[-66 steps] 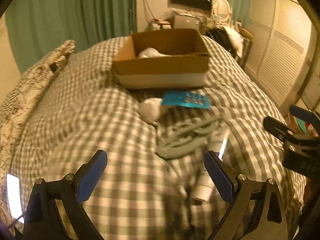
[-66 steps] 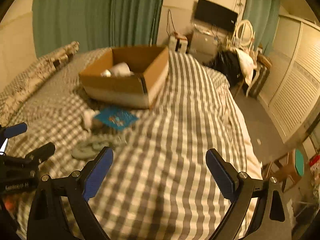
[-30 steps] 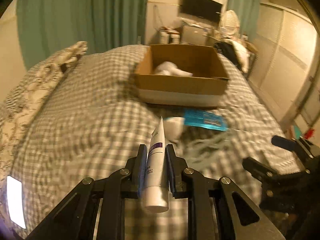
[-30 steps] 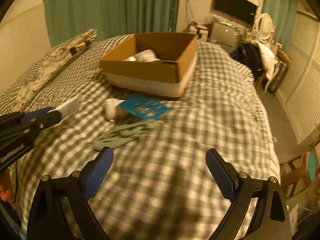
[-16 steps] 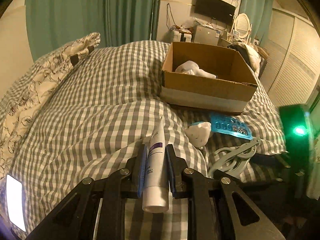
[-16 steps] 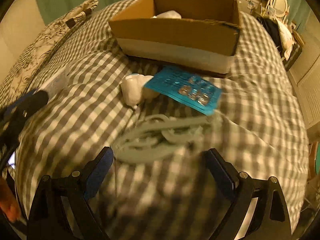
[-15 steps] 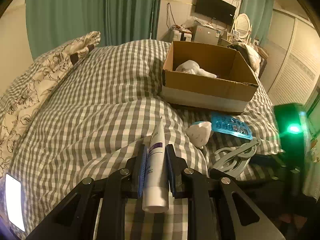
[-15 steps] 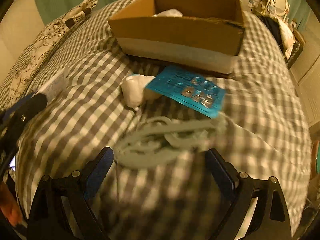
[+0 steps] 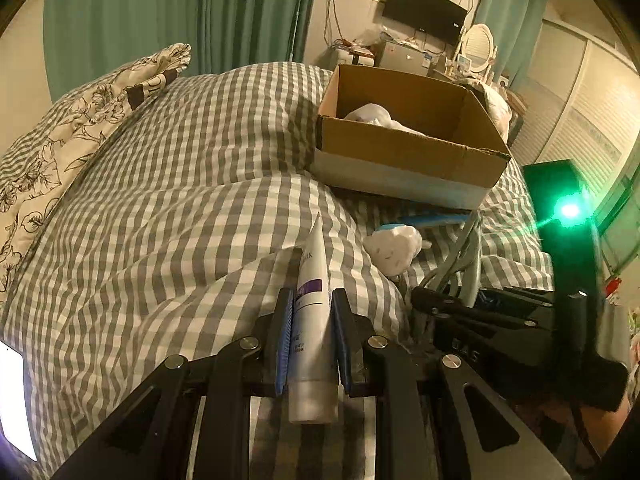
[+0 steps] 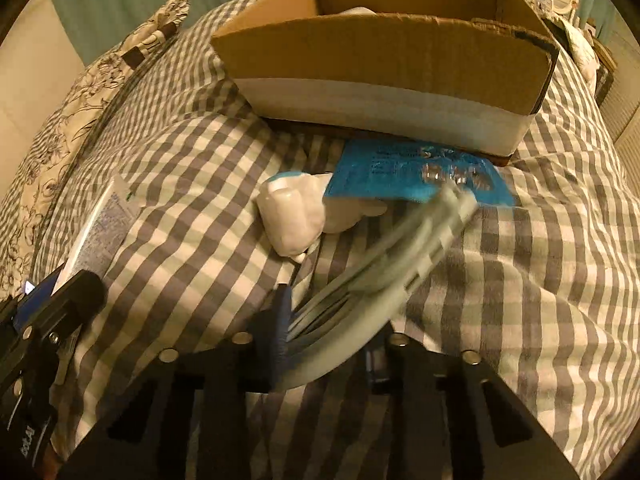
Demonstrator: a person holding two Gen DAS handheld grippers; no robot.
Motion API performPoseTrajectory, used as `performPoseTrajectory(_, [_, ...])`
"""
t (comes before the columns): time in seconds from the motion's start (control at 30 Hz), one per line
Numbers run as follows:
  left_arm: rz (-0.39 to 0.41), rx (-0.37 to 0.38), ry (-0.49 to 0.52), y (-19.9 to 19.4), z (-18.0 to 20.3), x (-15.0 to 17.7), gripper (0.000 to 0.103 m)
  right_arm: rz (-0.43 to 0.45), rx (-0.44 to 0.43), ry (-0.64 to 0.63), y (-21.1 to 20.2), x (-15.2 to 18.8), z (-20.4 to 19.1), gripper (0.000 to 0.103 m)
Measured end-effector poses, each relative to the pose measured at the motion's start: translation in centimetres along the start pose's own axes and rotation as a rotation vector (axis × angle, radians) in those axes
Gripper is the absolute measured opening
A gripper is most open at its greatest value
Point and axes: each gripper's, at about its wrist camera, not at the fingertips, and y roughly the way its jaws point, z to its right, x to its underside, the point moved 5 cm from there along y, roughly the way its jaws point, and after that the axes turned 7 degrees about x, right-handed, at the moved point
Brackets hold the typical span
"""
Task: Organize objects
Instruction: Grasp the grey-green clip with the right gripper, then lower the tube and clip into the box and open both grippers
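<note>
Cardboard box [image 9: 404, 160] sits on the checked bed cover [image 9: 168, 216], open at the top, with something white and crumpled [image 9: 372, 114] lying inside near its far left corner. Just in front of its near wall a flat blue packet [image 10: 420, 176] lies on the cover, one edge almost under the box. A small white object with a blue tip [image 10: 296, 216] rests against the packet's left side, touching it.

The left gripper [image 9: 308, 344] is clamped on a white tube with a purple band [image 9: 312, 308], cap end toward the camera and crimped tail pointing up toward the box. The tube is held above a raised fold of the cover, and that fold lies between it and the box.

The right gripper [image 10: 324, 332] is closed on a grey plastic hanger [image 10: 384, 256], which is blurred and slants up to the right, its far end crossing over the near corner of the blue packet. In the left wrist view the same hanger [image 9: 464, 256] stands beside the white object, with the right gripper's black body [image 9: 480, 320] low at the right and a green light [image 9: 570, 211] glaring behind it.

A floral pillow [image 9: 80, 120] lies along the left edge of the bed. Green curtains [image 9: 180, 12], a wall-mounted screen [image 9: 424, 10] and a round mirror [image 9: 478, 46] fill the background beyond the box.
</note>
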Motion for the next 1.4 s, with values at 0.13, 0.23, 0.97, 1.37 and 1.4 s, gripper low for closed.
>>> performPoseTrajectory(0.13, [0.005, 0.000, -0.003, -0.8, 0.1, 0.2, 0.020, 0.047, -0.011, -0.035, -2.2, 0.5, -0.4, 0.013])
performPoseTrajectory(0.23, [0.011, 0.016, 0.003, -1.6, 0.9, 0.2, 0.020, 0.084, -0.031, -0.060, -4.3, 0.7, -0.4, 0.009])
performPoseTrajectory(0.97, [0.212, 0.031, 0.139, -5.2, 7.9, -12.2, 0.020, 0.416, 0.010, -0.109, -18.3, -6.1, 3.9, 0.009])
performPoseTrajectory(1.37, [0.263, 0.056, 0.157, -1.4, 8.8, -21.6, 0.020, 0.509, 0.028, -0.114, -19.1, -15.6, 5.6, 0.009])
performPoseTrajectory(1.4, [0.263, 0.060, 0.158, -0.8, 8.8, -22.2, 0.020, 0.508, 0.029, -0.110, -18.6, -16.3, 5.8, 0.009])
